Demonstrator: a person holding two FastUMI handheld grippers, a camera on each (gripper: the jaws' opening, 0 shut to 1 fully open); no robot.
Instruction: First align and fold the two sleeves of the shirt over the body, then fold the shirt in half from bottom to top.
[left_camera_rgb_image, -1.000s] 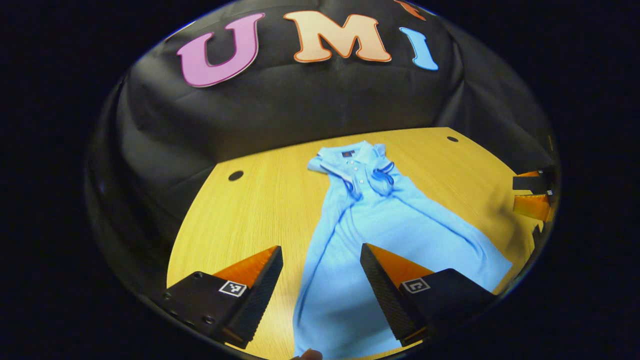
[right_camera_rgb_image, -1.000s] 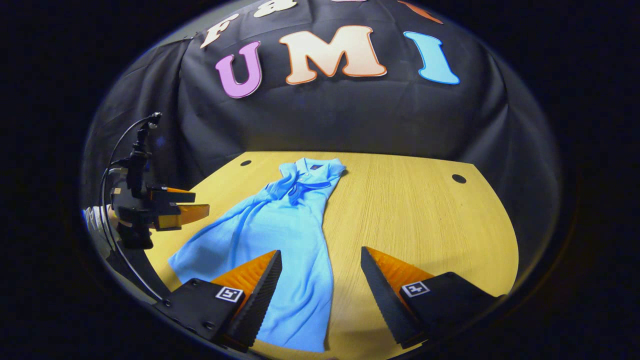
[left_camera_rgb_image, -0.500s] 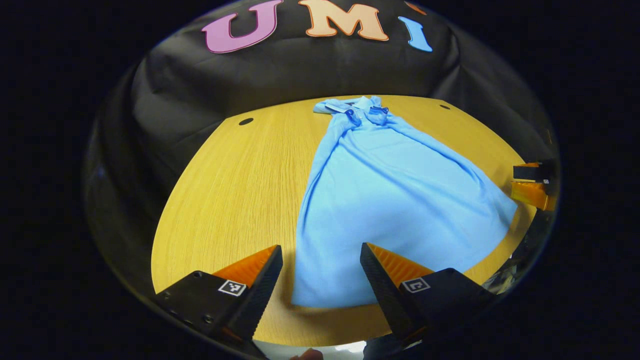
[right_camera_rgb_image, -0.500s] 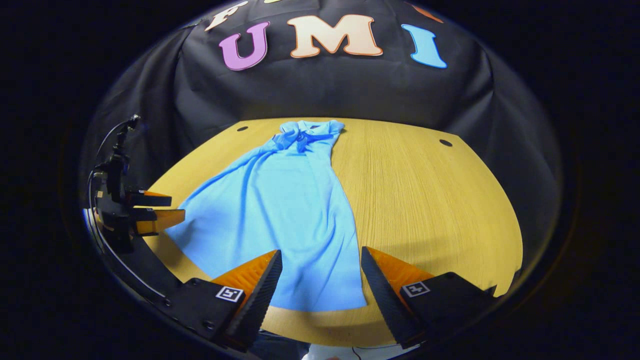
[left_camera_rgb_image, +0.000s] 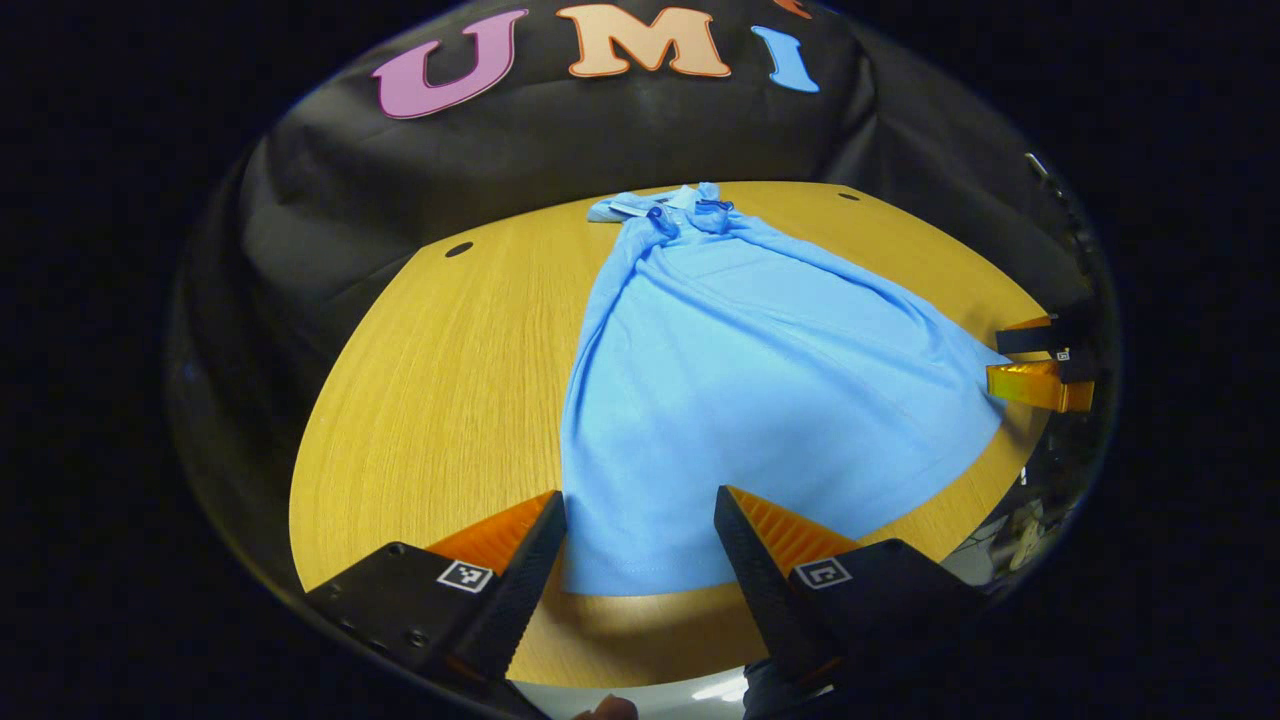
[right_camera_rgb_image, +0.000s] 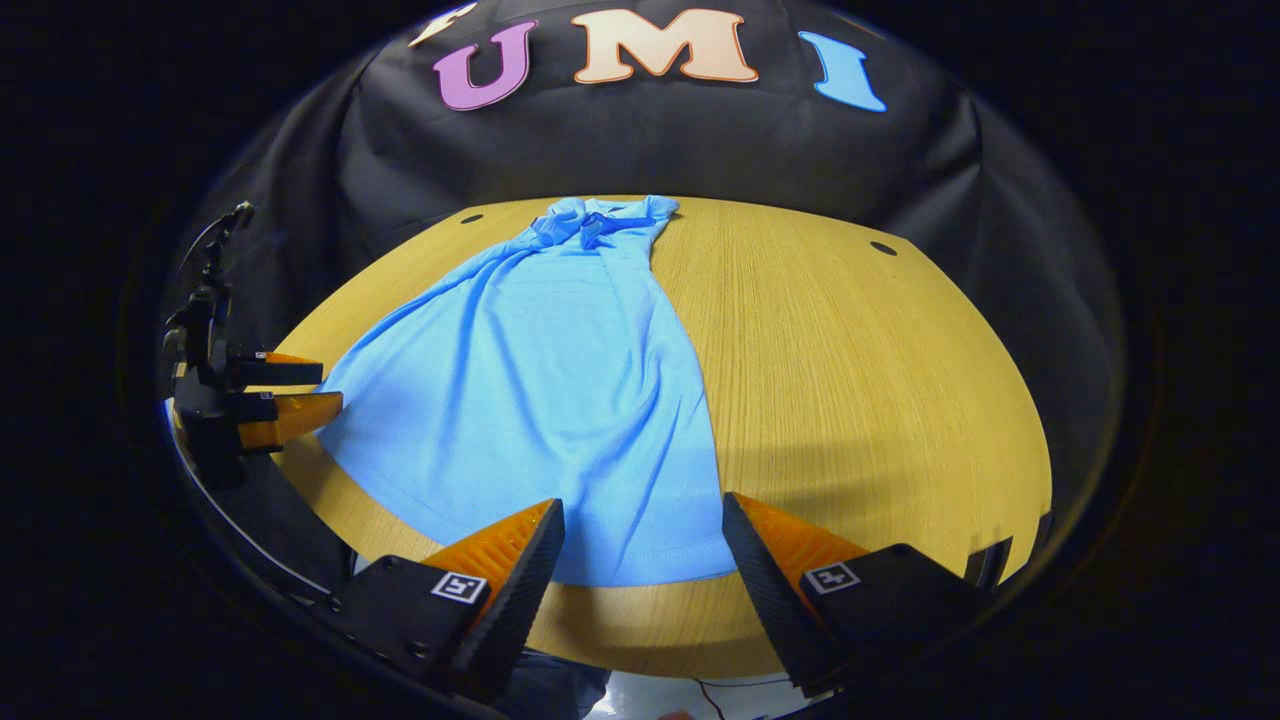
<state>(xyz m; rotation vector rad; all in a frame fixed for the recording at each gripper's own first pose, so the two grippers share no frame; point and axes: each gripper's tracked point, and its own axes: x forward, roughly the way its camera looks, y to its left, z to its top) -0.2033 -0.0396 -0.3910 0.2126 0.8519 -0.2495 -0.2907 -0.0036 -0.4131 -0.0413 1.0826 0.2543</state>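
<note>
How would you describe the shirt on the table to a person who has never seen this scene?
A wooden table stands before the black cloth wall. On it lies one light blue polo shirt, collar toward the wall, hem near the front edge, sleeves folded in. It is the only garment there, the single blue shape on yellow wood.

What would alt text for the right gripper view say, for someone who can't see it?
A blue shirt lies flat on a wooden table, sleeves folded in, collar at the far end. The right claw hangs open above its hem; the left claw is open by the hem's other corner.
</note>
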